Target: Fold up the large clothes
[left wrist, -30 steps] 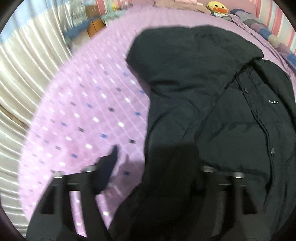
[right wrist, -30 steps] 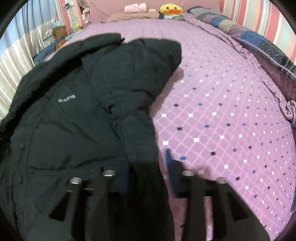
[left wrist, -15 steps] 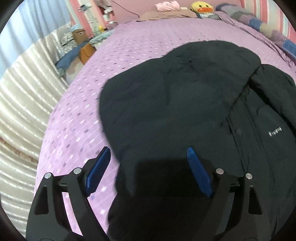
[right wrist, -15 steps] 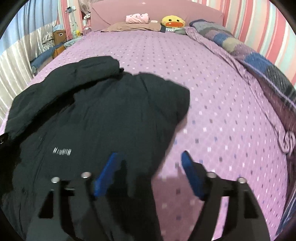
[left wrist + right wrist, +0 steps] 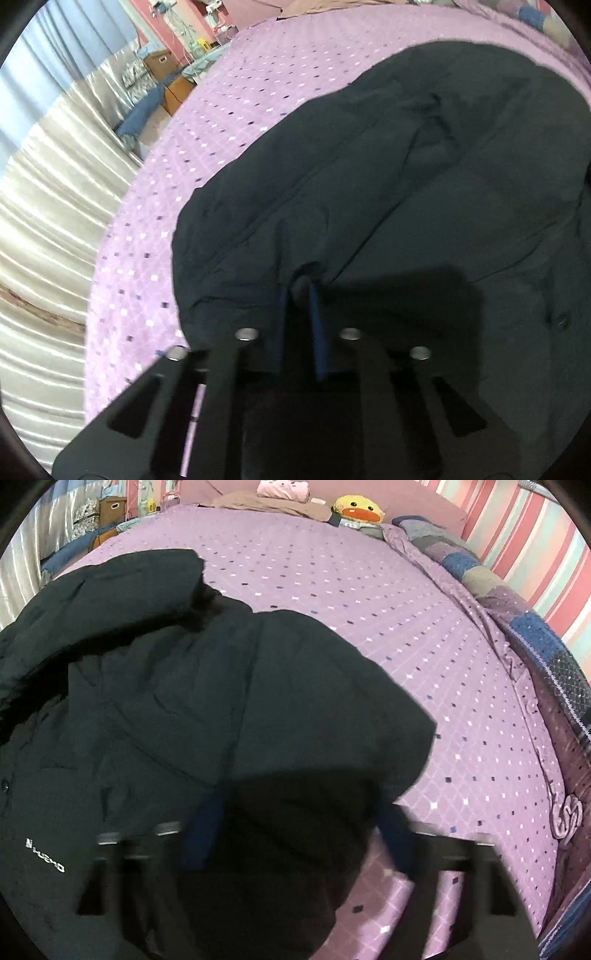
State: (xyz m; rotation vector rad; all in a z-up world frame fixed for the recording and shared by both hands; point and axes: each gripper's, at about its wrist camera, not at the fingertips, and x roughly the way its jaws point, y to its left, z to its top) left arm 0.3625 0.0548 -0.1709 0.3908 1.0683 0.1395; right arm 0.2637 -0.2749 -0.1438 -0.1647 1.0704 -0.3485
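A dark jacket (image 5: 192, 709) lay spread on the purple bed (image 5: 424, 635), filling the left and centre of the right view, its logo (image 5: 45, 854) at lower left. A duck toy (image 5: 356, 509) and a patchwork quilt (image 5: 517, 627) sat at the upper right. The left gripper (image 5: 300, 291) was narrow, pinching a jacket fold. The right gripper (image 5: 295, 830) stood wide over the jacket edge, blurred.
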